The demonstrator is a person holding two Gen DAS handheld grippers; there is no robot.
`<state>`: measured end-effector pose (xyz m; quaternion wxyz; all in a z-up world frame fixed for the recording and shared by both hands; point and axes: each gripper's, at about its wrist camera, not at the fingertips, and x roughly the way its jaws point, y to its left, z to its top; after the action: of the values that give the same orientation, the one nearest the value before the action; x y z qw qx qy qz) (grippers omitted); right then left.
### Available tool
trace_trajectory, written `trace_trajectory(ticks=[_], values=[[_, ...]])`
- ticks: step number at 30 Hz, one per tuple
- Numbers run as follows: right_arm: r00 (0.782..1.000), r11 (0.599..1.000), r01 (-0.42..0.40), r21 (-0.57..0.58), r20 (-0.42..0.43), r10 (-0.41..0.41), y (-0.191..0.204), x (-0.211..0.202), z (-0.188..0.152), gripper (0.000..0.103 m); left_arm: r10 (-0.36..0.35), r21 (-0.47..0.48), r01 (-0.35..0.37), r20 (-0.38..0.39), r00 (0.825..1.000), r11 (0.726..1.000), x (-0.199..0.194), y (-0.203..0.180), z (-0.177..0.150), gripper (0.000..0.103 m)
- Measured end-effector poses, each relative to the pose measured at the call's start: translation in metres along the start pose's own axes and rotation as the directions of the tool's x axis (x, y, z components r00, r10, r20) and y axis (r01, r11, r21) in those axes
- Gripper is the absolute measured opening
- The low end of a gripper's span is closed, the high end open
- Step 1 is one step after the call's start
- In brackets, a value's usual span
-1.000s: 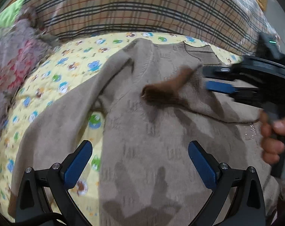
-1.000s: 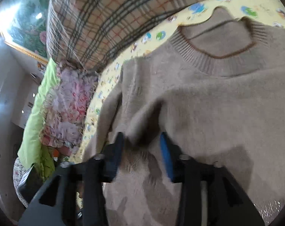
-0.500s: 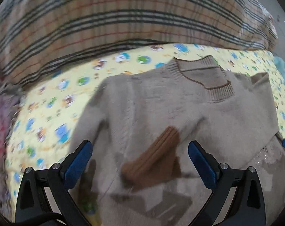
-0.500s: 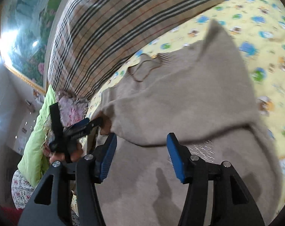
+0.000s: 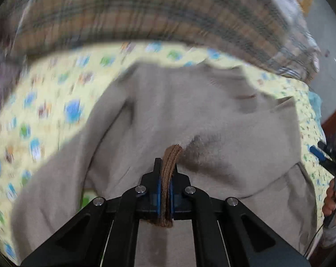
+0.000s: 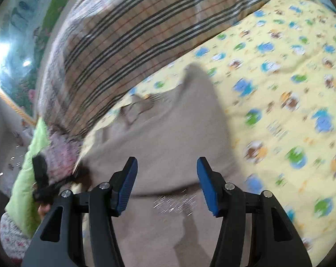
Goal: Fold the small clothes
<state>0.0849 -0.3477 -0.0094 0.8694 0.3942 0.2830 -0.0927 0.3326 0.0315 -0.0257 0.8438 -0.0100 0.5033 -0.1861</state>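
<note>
Here the left hand-held gripper is clamped on the brown ribbed cuff of a beige knitted sweater, the cuff standing on edge between the blue pads and sticking out beyond their tips. The sweater lies spread on a bed, over a yellow sheet printed with small blue and green cartoon figures. Its ribbed neckline points toward a large plaid pillow that runs across the far side of the bed, just beyond the sweater's shoulders. A sleeve is folded in across the chest, and a dark shadow lies on the knit just right of the cuff.

The right hand-held gripper has its jaws apart and empty; they are opening. It hangs above the lower body of the sweater, where a patch of glinting thread shows just beyond the blue pads. In the left wrist view this gripper shows at the right edge, held by a person's hand and well off the sweater's side.

To the left of the sweater, in the right wrist view, a pink flowered cloth and a bright green cloth lie bunched against the pillow's end. The plaid pillow crowds the sheet near the neckline. Both views are blurred, so finer detail of the folds cannot be made out.
</note>
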Motion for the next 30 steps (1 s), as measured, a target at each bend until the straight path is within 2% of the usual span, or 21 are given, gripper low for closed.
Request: trace_trajectory(ticks=[1,5,11,12,13,14,15,16,20,22,24,26,28,30], values=[[1.000,1.000,0.020,0.009,0.006,-0.020,-0.004,0.001,0.005,0.059,-0.013,-0.032,0.013,-0.025,1.000,0.999,0.005,0.010,-0.005,0.003],[0.995,0.995,0.098,0.003,0.022,-0.098,-0.018,0.013,0.028,0.068,-0.071,-0.095,0.067,-0.036,0.997,0.993,0.009,0.025,-0.018,0.004],[0.984,0.984,0.168,-0.058,-0.052,-0.171,-0.023,0.069,0.051,0.068,-0.065,-0.099,0.060,-0.045,0.997,0.993,0.016,0.017,-0.023,0.004],[0.980,0.981,0.179,-0.073,-0.074,-0.185,-0.024,0.081,0.053,0.063,-0.060,-0.099,0.055,-0.049,0.997,0.994,0.018,0.016,-0.021,0.004],[0.978,0.981,0.180,-0.078,-0.089,-0.187,-0.026,0.088,0.053,0.048,-0.058,-0.102,0.052,-0.054,0.997,0.993,0.018,0.015,-0.020,0.004],[0.979,0.984,0.167,-0.061,-0.112,-0.173,-0.032,0.096,0.054,0.010,-0.058,-0.102,0.052,-0.059,0.997,0.993,0.019,0.013,-0.018,0.004],[0.977,0.986,0.162,-0.043,-0.137,-0.166,-0.038,0.100,0.054,0.010,-0.056,-0.097,0.050,-0.062,0.996,0.994,0.018,0.011,-0.016,0.004],[0.979,0.987,0.159,-0.035,-0.126,-0.162,-0.041,0.098,0.056,0.009,-0.061,-0.089,0.055,-0.064,0.996,0.995,0.019,0.005,-0.012,0.004],[0.980,0.980,0.195,-0.045,-0.023,-0.196,-0.045,0.060,0.070,0.008,-0.096,-0.030,0.094,-0.062,0.993,0.995,0.026,-0.028,0.004,0.004],[0.968,0.967,0.249,-0.051,0.012,-0.249,-0.054,0.050,0.078,0.008,-0.091,-0.017,0.090,-0.082,0.993,0.996,0.039,-0.037,0.008,0.004],[0.963,0.961,0.271,-0.052,0.004,-0.271,-0.060,0.054,0.078,0.008,-0.064,-0.022,0.062,-0.103,0.993,0.998,0.050,-0.033,0.007,0.004],[0.950,0.947,0.308,-0.089,-0.021,-0.311,-0.063,0.066,0.071,0.008,-0.076,-0.050,0.070,-0.114,0.991,0.996,0.057,-0.023,0.008,0.005],[0.940,0.932,0.336,-0.140,-0.008,-0.340,-0.061,0.070,0.066,0.008,-0.087,-0.065,0.080,-0.118,0.989,0.995,0.057,-0.016,0.010,0.007],[0.937,0.929,0.346,-0.133,0.000,-0.349,-0.060,0.069,0.066,0.013,-0.052,-0.054,0.047,-0.107,0.993,0.997,0.050,-0.013,0.013,0.010]])
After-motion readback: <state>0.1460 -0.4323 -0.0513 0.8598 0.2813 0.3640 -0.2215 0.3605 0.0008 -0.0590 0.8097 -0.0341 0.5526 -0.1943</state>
